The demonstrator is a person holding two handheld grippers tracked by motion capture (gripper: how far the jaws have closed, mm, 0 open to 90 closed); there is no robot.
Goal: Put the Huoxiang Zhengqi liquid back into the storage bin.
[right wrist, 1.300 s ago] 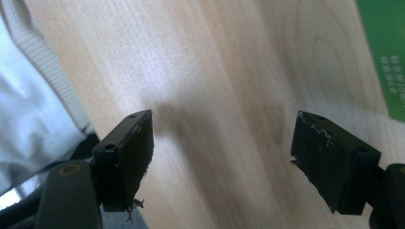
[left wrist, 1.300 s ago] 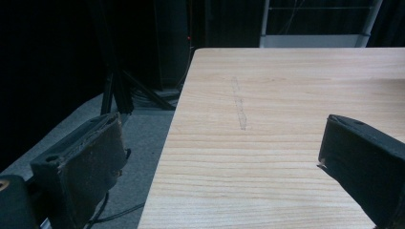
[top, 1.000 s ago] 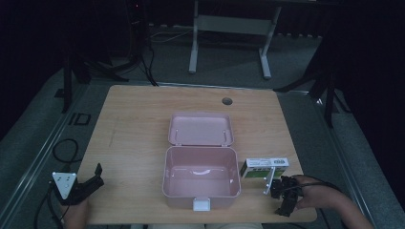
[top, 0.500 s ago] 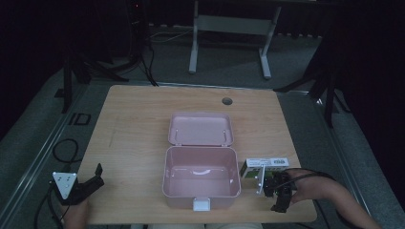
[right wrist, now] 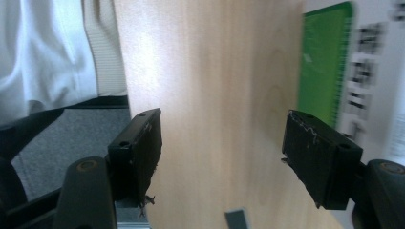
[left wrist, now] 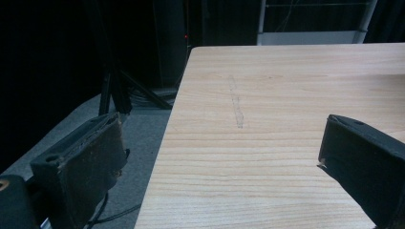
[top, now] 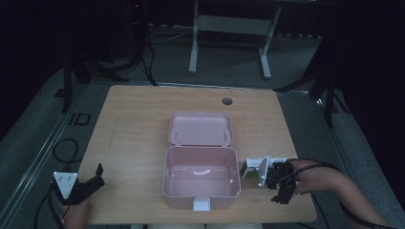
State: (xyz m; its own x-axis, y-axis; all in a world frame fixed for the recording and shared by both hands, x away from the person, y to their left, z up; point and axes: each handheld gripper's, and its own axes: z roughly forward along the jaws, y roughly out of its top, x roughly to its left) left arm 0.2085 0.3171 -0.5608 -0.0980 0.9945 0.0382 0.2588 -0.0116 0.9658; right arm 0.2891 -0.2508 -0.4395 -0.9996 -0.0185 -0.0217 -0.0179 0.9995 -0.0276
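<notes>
Right gripper [top: 273, 181] has shifted left, jaws narrowing, nothing pinched. Green-and-white carton [top: 258, 168] lies on tabletop [top: 133, 119] beside open pink box [top: 200, 175], unpacked. Left gripper [top: 90, 183] spread, idle.

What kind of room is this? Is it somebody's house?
Probably not a house; it looks like a dark lab or recording room. A bare wooden table stands on grey carpet, with black stands and cables around it, and a metal desk frame behind.
</notes>
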